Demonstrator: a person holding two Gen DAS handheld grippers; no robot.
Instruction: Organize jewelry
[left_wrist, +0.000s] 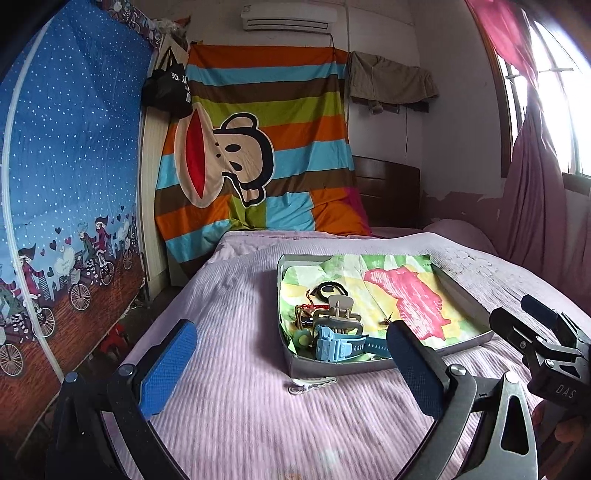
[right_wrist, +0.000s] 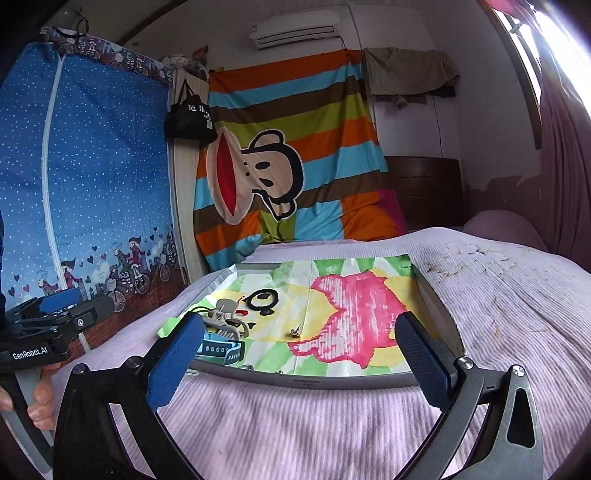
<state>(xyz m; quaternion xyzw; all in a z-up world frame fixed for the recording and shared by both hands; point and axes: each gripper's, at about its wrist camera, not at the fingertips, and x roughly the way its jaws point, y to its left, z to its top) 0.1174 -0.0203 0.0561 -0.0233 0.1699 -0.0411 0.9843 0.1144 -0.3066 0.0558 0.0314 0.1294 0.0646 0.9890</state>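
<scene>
While both of my grippers hover above the pink ribbed bedspread (left_wrist: 236, 369), the jewelry waits in a shallow grey tray (left_wrist: 332, 363) lined with a brightly painted paper sheet (right_wrist: 351, 295). Most pieces sit heaped in the tray's near-left corner: a light-blue plastic wristwatch (left_wrist: 338, 343), a beige plastic claw hair clip (left_wrist: 338, 314), a red beaded cord (left_wrist: 314, 307) and dark looped bands (left_wrist: 327, 288). One tiny metal piece (right_wrist: 294, 332), perhaps an earring, lies alone mid-sheet. A small silver metal clip (left_wrist: 312, 384) lies on the bedspread, just outside the tray's near wall.

I judge everything here light. The watch looks easiest, with a stiff case and a flexible strap worth pinching across its width. The claw clip is rigid but springy; its body is the safer hold. The cords are limp and tangle-prone, and the tiny piece looks slippery and easy to lose.

My left gripper (left_wrist: 291, 369) stands spread wide, holding and touching nothing, short of the tray's corner. My right gripper (right_wrist: 299, 365) is likewise released and empty, framing the tray's near edge.
</scene>
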